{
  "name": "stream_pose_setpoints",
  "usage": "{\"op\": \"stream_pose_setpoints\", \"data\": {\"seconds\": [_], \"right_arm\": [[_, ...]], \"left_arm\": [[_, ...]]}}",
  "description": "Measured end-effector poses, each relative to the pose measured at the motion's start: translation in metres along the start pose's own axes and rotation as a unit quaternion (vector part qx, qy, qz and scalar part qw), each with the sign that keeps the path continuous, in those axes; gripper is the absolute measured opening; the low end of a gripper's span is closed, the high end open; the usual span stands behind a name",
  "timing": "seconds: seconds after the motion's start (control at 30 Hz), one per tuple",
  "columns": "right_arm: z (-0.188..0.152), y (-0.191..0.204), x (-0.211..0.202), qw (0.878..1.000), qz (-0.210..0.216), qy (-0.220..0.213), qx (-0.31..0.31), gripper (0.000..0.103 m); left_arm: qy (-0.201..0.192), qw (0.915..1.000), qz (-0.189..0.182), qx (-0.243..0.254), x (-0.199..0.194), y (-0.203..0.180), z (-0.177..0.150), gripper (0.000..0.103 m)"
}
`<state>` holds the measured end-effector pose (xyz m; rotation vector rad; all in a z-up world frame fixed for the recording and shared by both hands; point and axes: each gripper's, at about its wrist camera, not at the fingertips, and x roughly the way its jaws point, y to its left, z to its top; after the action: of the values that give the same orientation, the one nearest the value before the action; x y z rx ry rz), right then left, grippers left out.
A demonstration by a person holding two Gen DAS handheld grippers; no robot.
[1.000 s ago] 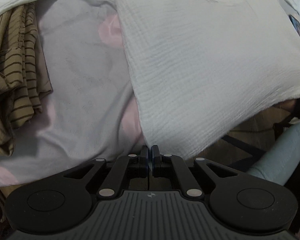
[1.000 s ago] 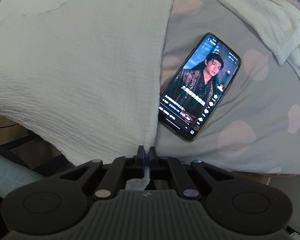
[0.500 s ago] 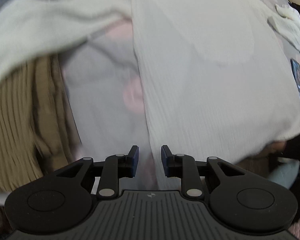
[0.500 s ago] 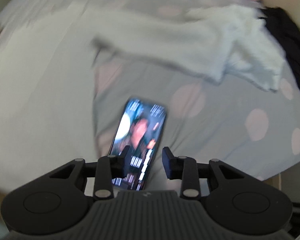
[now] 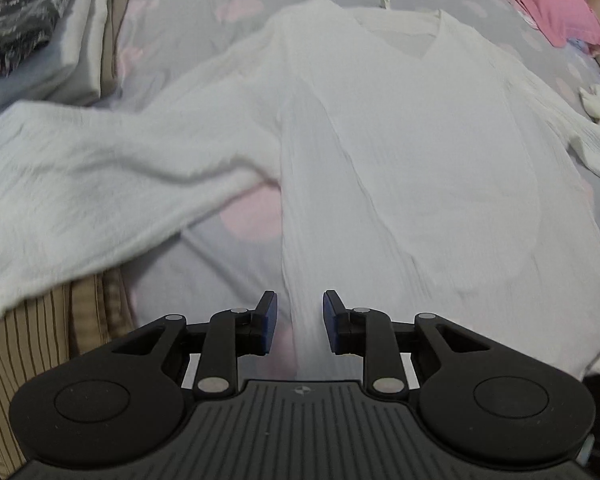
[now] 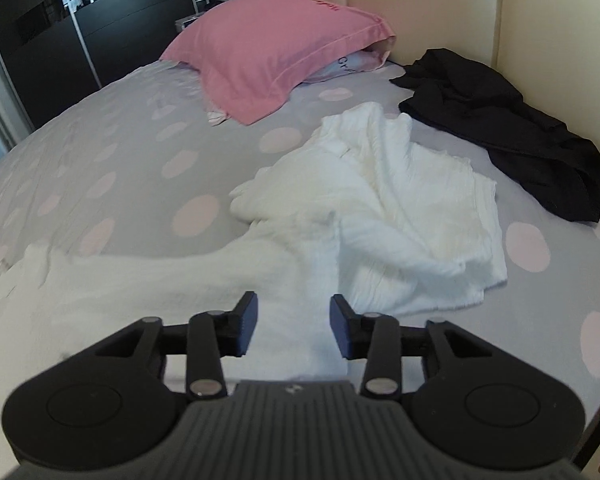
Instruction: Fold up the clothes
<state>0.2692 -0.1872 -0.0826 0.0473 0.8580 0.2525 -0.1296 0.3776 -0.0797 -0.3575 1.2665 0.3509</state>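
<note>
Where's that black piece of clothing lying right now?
In the right wrist view, the black garment lies crumpled at the far right of the bed, against the cream headboard, just beyond the crumpled white cloth and right of the pink pillow.

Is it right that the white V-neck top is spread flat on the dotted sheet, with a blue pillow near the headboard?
Not quite. The pillow is pink, not blue, as the right wrist view shows. The rest holds: the white V-neck top lies spread flat on the dotted sheet, as the left wrist view shows.
</note>
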Motion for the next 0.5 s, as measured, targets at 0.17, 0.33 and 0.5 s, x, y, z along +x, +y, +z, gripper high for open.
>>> {"op": "stream_pose_setpoints", "data": {"seconds": [0.17,0.33,0.5], "right_arm": [[0.018,-0.014,0.041,1.0,-0.016,-0.007,0.016,0.063],[0.022,-0.028,0.073,0.999,-0.008,0.001,0.042,0.06],[0.019,-0.02,0.071,0.998,0.031,-0.022,0.049,0.021]], "left_arm": [[0.009,0.9999,-0.003,-0.007,0.014,-0.007,0.013,0.023],[0.023,0.9997,-0.008,0.004,0.027,-0.014,0.014,0.023],[0.044,0.999,-0.005,-0.009,0.038,-0.008,0.012,0.023]]}}
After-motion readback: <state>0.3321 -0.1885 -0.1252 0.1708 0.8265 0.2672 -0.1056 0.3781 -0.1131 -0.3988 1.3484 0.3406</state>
